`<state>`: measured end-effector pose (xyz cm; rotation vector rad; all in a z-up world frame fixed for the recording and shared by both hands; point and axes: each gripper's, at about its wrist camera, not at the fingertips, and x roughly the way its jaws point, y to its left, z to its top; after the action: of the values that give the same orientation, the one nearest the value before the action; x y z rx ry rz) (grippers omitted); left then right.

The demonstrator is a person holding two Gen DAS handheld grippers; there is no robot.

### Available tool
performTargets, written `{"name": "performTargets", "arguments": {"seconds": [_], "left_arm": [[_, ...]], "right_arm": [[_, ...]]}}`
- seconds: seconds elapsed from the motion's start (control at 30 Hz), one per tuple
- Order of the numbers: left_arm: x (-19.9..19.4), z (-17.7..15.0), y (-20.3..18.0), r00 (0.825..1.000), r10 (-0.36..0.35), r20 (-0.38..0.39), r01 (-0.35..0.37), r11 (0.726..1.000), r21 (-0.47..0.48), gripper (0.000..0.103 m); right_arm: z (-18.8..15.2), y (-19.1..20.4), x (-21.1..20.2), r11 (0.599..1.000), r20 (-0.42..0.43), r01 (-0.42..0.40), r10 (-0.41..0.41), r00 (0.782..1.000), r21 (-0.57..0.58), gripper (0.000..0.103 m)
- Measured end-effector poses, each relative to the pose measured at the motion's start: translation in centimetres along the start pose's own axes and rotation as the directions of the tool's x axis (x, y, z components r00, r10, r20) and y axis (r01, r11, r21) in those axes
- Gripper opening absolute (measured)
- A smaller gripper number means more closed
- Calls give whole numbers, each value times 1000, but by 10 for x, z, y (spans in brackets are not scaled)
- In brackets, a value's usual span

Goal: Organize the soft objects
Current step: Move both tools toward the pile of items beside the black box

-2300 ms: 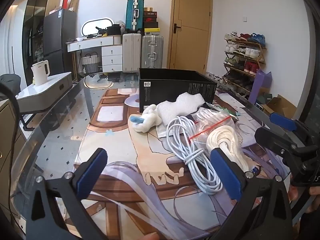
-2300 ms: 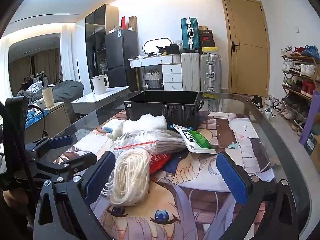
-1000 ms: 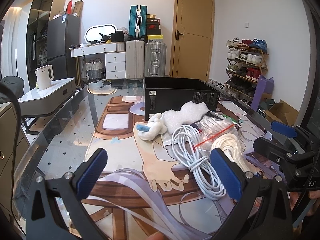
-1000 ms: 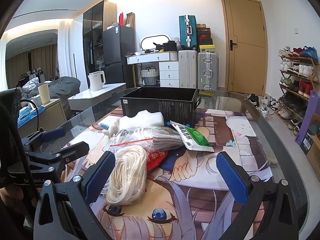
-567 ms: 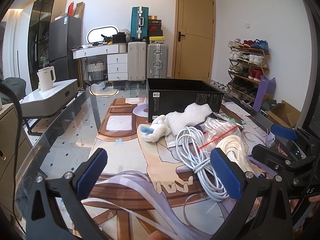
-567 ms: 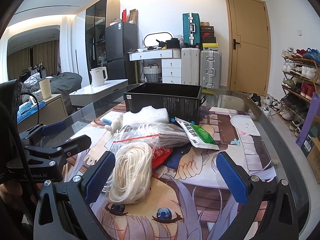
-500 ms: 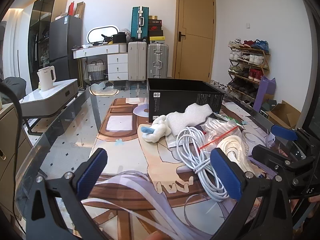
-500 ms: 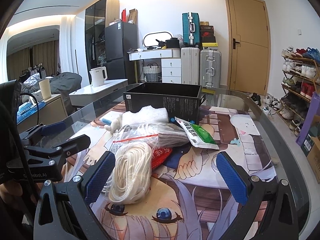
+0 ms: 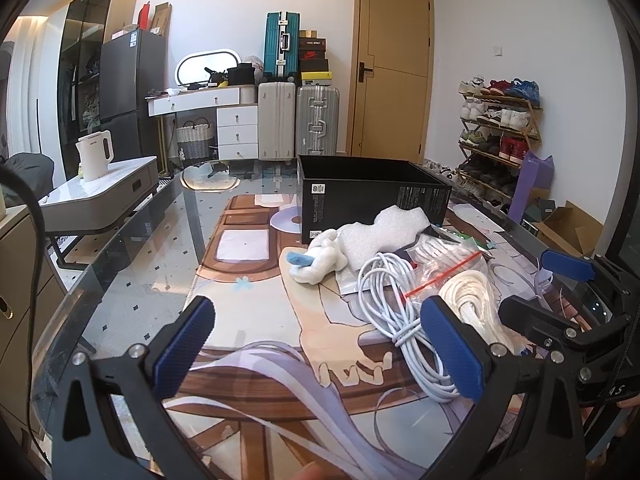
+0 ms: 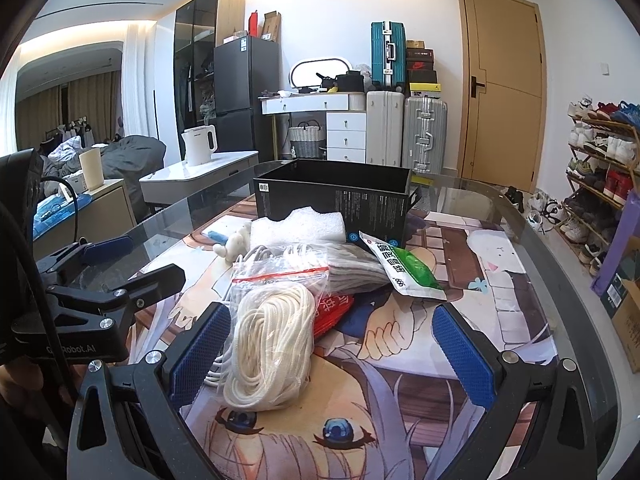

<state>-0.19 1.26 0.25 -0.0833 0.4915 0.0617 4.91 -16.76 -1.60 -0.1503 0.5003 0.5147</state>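
The left gripper (image 9: 318,352) and right gripper (image 10: 328,348) are hovering with jaws apart, gripping nothing. The rope coil (image 10: 270,340), white cable (image 9: 394,312), foam sheet (image 10: 298,226) and plush toy (image 9: 320,260) are lying before the black box (image 10: 336,196). The left gripper body is showing "Robot.AI".

One black box (image 10: 336,196), two rope coils (image 10: 272,336), one plush toy (image 9: 320,260).

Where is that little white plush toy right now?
In the left wrist view the white plush toy lies on the table just in front of the black box, left of the white foam piece and beyond the white cable.
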Motion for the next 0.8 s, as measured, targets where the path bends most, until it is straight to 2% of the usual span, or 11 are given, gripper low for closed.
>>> {"name": "performTargets", "arguments": {"seconds": [0.43, 0.8], "left_arm": [[0, 0, 4, 1000, 18, 3, -18, 1000, -2, 103], [3, -1, 10, 999, 40, -13, -40, 999, -18, 103]], "right_arm": [[-2, 2, 7, 1000, -29, 2, -3, 1000, -16, 103], [-2, 8, 18, 1000, -87, -26, 25, 996, -17, 103]]}}
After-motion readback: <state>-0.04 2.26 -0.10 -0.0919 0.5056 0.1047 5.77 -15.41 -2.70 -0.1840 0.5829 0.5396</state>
